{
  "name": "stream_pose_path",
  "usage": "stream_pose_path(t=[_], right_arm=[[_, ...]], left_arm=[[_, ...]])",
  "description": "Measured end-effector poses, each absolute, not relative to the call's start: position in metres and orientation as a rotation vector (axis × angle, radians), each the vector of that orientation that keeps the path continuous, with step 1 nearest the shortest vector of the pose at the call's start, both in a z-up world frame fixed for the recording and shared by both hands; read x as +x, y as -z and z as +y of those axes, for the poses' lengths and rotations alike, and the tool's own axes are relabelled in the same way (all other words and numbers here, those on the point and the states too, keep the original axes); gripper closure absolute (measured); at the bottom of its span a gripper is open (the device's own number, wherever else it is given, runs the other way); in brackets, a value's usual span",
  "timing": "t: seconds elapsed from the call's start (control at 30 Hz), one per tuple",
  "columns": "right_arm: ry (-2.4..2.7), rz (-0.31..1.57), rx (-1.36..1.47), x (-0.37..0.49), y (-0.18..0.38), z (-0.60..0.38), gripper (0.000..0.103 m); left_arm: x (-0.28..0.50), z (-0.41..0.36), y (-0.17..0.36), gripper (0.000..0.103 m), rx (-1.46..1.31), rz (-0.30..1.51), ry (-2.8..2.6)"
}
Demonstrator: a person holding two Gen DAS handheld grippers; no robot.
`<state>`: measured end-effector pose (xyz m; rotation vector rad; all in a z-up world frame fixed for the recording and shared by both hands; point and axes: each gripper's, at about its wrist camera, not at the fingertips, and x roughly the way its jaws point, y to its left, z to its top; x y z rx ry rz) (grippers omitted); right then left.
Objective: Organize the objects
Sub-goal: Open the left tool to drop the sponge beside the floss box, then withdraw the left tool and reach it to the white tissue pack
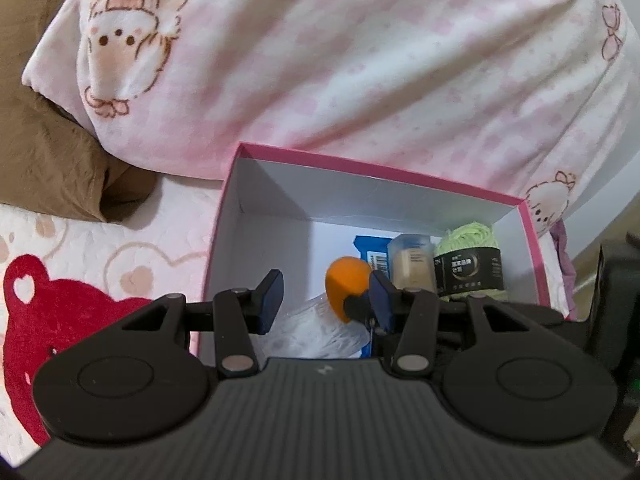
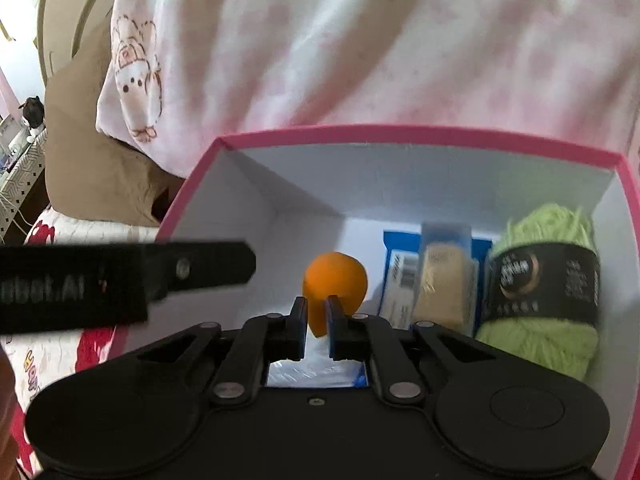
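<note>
The orange ball lay inside the pink box, on its white floor, left of the other contents. Just right of the ball stood a clear tub of pale sticks over a blue packet, and right of that, against the box's right wall, a green yarn skein with a black band. A clear wrapped pack lay on the box floor nearer the cameras than the ball.

The right gripper hung over the box in front of the ball, its jaws drawn nearly together with only a thin gap and nothing clamped between them. The left gripper hung over the box's near left part, jaws apart and empty, the ball showing beyond its right finger; its arm crossed the right wrist view at the left.

The box sat on a bed with a red bear print. Behind the box lay a pink blanket, and left of that a brown pillow.
</note>
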<state>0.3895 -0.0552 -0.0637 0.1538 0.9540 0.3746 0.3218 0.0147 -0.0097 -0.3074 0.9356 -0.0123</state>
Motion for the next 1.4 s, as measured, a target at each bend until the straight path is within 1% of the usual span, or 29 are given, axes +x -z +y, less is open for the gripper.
stream_pose_path(t=[0.07,0.13,0.27,0.37,0.4,0.47,0.57,0.67,0.73,0.77,0.83,0.93,1.0,1.1,1.33,1.4], right_arm=[[-0.344,0.937,0.136,0.393,0.062,-0.055,0.091],[-0.351,0.928,0.179,0.397,0.064,-0.059,0.085],[-0.376,0.915,0.275,0.397,0.066,-0.071,0.082],[-0.365,0.914,0.249,0.396,0.068,-0.069,0.077],[-0.359,0.919,0.237,0.397,0.068,-0.067,0.074],[-0.338,0.953,0.233,0.4,0.071,-0.064,0.074],[-0.354,0.934,0.241,0.394,0.065,-0.065,0.073],[-0.347,0.912,0.218,0.378,0.055,-0.072,0.072],[-0.342,0.93,0.256,0.36,0.047,-0.083,0.065],[-0.355,0.935,0.257,0.352,0.041,-0.086,0.06],[-0.341,0.914,0.21,0.331,0.03,-0.093,0.057],[-0.362,0.905,0.172,0.302,0.009,-0.098,0.052],[-0.392,0.892,0.151,0.285,-0.005,-0.097,0.045],[-0.411,0.868,0.072,0.261,-0.025,-0.089,0.042],[-0.454,0.833,-0.001,0.207,-0.064,-0.086,0.04],[-0.463,0.825,-0.017,0.191,-0.074,-0.088,0.036]], left_arm=[[0.321,0.018,0.008,0.057,-0.318,0.927,0.007],[0.319,0.022,0.007,0.056,-0.343,0.896,-0.027],[0.317,0.02,0.005,0.052,-0.325,0.882,-0.021],[0.314,0.018,0.004,0.05,-0.287,0.877,-0.027],[0.313,0.018,0.005,0.049,-0.288,0.879,-0.03],[0.312,0.019,0.005,0.049,-0.291,0.886,-0.025],[0.308,0.02,0.003,0.047,-0.282,0.883,-0.02],[0.303,0.021,-0.002,0.045,-0.283,0.922,-0.021],[0.297,0.019,-0.008,0.045,-0.285,0.953,0.004],[0.294,0.018,-0.012,0.045,-0.283,0.963,0.013],[0.284,0.015,-0.022,0.043,-0.27,0.974,0.031],[0.268,0.01,-0.039,0.036,-0.233,0.98,0.058],[0.255,0.009,-0.053,0.031,-0.217,0.971,0.078],[0.237,0.008,-0.069,0.026,-0.198,0.95,0.087],[0.198,0.008,-0.094,0.025,-0.141,0.982,0.147],[0.185,0.011,-0.102,0.023,-0.146,0.968,0.154]])
